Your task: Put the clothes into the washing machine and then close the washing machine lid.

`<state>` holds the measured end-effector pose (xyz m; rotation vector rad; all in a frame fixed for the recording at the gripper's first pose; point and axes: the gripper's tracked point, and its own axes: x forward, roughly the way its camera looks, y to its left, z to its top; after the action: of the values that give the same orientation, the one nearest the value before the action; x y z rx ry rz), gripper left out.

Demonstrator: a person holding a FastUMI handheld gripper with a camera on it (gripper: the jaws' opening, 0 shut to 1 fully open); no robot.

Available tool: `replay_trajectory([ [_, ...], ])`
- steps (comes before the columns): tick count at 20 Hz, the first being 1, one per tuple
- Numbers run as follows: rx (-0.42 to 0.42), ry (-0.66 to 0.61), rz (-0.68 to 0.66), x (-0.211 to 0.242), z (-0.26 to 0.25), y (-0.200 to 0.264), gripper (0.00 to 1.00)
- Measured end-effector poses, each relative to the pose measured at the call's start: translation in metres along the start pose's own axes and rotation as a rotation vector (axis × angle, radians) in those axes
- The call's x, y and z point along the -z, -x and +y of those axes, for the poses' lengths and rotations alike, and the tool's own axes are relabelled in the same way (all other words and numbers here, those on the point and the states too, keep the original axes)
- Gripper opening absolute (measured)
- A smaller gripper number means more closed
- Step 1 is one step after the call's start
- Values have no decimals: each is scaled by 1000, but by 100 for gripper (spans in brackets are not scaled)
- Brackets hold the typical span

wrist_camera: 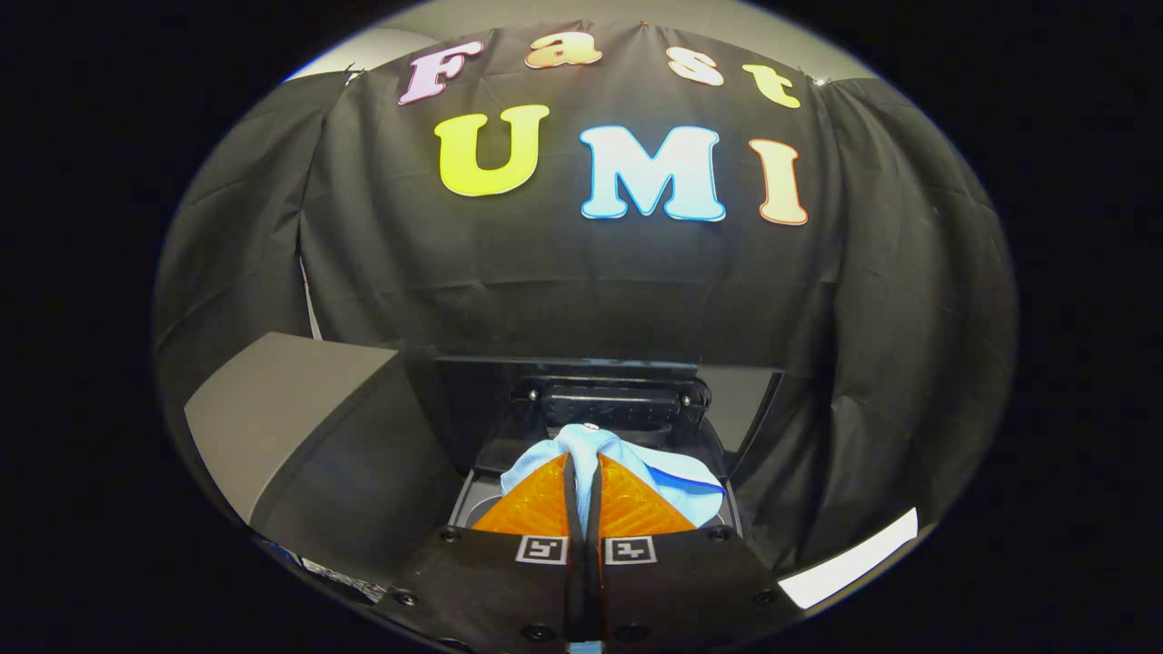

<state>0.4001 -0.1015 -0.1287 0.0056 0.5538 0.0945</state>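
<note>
Black cloth wall behind washer [581, 427], lid raised; hand-held gripper [581, 477] pinched on pale blue garment [668, 481], held above the washer opening.

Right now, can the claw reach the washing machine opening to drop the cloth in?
Probably yes. The claw, shut on the light blue cloth, hangs just over the washing machine opening, the lid stands raised behind, and nothing lies between.
</note>
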Motion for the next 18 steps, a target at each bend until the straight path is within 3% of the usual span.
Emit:
replay_trajectory([
  [18,12,66,205,114,6,-60,1],
])
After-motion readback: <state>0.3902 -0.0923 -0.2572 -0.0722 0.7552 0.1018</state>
